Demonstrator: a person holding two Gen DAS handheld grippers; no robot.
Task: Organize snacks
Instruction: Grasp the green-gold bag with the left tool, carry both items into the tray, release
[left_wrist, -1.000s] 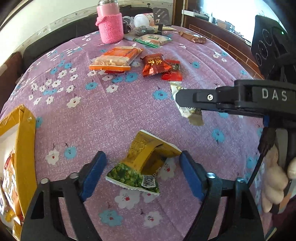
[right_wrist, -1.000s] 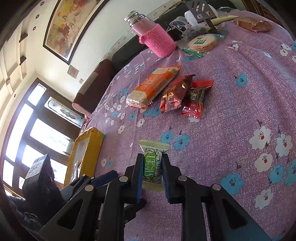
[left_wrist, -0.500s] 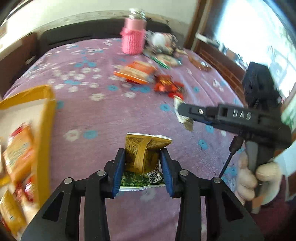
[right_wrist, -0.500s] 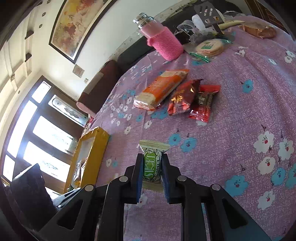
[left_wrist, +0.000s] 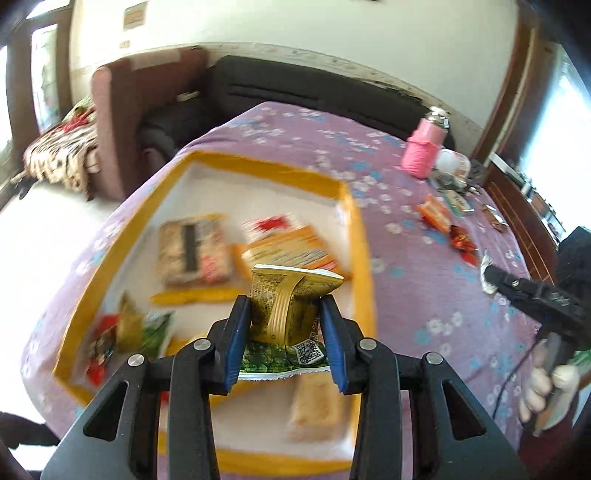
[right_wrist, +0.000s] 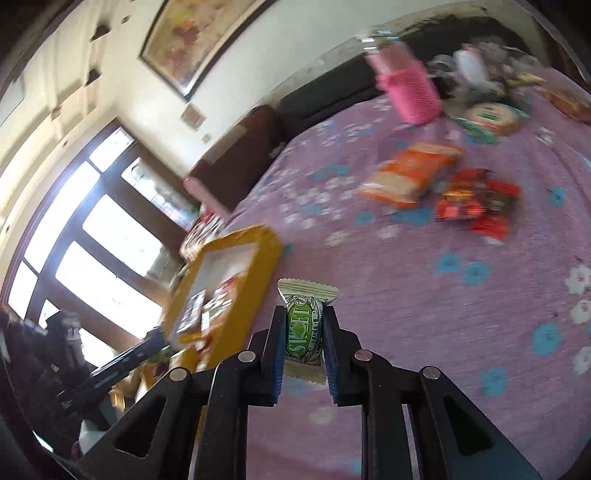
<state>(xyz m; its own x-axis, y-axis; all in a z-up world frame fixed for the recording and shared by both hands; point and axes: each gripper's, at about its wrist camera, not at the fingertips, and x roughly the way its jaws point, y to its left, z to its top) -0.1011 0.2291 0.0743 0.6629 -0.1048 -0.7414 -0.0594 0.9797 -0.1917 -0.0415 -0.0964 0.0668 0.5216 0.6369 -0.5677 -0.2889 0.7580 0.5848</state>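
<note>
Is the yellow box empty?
No, the yellow box already has several snack packets lying in it, seen in the left wrist view.

Packets inside the yellow box (left_wrist: 360, 236) are motion-blurred; their labels are unreadable. The left gripper (left_wrist: 286, 334) hides the lower part of the gold-green packet (left_wrist: 291, 295).

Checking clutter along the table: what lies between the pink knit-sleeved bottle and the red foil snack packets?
In the left wrist view, an orange cracker pack lies on the purple floral cloth between the pink knit-sleeved bottle and the red foil snack packets.
</note>
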